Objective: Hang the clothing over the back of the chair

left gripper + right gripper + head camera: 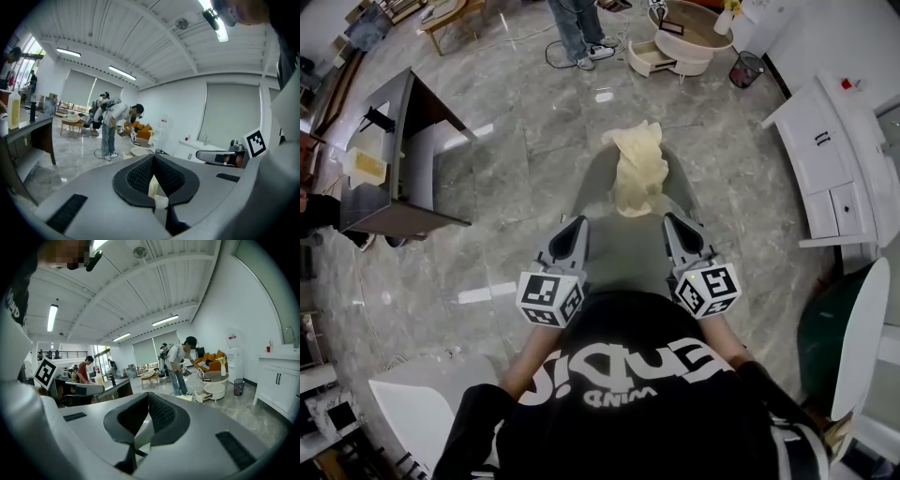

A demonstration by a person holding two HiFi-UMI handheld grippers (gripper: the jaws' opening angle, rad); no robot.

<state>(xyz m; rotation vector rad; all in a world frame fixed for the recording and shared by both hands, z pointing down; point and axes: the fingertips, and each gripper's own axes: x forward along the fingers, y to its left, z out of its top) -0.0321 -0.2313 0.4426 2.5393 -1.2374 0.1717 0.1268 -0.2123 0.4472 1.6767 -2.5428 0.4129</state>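
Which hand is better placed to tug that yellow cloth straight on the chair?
Probably the right: the right tongs end beside the near edge of the yellow cloth, while the left tongs sit farther off. Both are shut.

The head camera looks steeply down from above onto the left hand-held gripper (579, 223) and right hand-held gripper (671, 221), each gripper camera sits close behind its own jaws looking almost level across the room, and all three share the coffee table (694, 64) and bending person (575, 33).
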